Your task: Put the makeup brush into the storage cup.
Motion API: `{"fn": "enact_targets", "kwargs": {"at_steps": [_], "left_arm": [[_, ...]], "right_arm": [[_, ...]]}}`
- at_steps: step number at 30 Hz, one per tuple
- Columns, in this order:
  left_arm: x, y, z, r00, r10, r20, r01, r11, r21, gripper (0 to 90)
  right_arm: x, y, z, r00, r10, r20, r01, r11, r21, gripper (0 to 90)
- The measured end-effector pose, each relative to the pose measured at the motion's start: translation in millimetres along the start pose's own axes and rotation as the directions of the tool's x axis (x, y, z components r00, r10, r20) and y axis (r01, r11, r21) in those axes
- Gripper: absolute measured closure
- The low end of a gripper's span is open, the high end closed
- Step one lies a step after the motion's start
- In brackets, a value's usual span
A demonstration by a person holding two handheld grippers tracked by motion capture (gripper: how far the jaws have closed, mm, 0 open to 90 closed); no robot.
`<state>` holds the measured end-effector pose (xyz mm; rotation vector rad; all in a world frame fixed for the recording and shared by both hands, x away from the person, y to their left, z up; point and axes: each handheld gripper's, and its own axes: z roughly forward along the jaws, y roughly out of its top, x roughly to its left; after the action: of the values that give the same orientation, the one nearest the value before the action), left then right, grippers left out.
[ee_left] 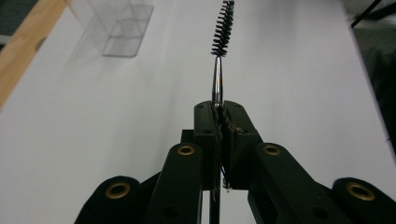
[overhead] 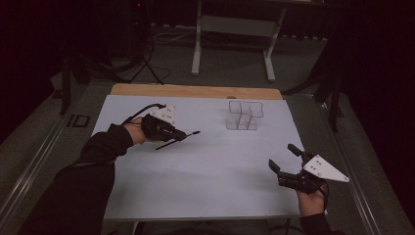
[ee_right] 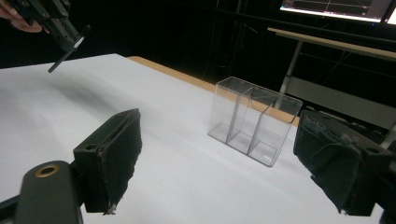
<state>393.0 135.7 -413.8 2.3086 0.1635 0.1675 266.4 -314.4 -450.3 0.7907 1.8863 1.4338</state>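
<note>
Toward the far right part of the white desk (overhead: 195, 171) we see a clear plastic organiser box with three upright compartments (overhead: 244, 115), standing upright a little in from the far edge. We can see through its walls, and each compartment looks empty; one is long, and two shorter ones sit side by side against it.

Our left tool (overhead: 182, 136) hangs above the far left part of the desk, well apart from the box. Its jaws are clenched tight on a thin black bottle brush with a shiny metal stem and a bristled tip (ee_left: 221, 35). In the left gripper view, the stem rises from between the pressed pads and the bristles point along the desk, with the box off to the left. The brush is held clear of the desk surface.

Our right tool (overhead: 285, 157) sits near the right edge, close to the near right corner. Its jaws stand wide apart and grasp nothing.
</note>
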Motion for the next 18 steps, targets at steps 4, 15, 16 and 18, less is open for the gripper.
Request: {"fn": "enact_targets", "kwargs": {"at_steps": [4, 15, 16, 18], "left_arm": [[0.0, 3.0, 0.9, 0.9996, -0.028, -0.011, 0.027, 0.9978, -0.061, 86.1], [-7.5, 9.6, 10.7, 0.9940, -0.088, -0.066, 0.079, 0.9890, -0.125, 86.1], [-7.7, 9.5, 11.9, 0.9919, -0.102, -0.076, 0.091, 0.9869, -0.133, 86.1], [-8.8, 9.0, 14.5, 0.9896, -0.118, -0.082, 0.105, 0.9824, -0.155, 86.1]], "right_arm": [[-0.9, -0.5, 0.2, 0.9999, 0.014, 0.001, -0.014, 1.000, 0.004, 14.7], [-0.8, 0.1, 1.9, 0.9995, 0.029, -0.011, -0.029, 1.000, 0.012, 14.7], [-0.4, 0.3, 2.3, 0.9995, 0.028, -0.012, -0.028, 1.000, 0.015, 14.7], [0.7, 1.3, 3.0, 0.9995, 0.027, -0.016, -0.027, 1.000, 0.016, 14.7]]}}
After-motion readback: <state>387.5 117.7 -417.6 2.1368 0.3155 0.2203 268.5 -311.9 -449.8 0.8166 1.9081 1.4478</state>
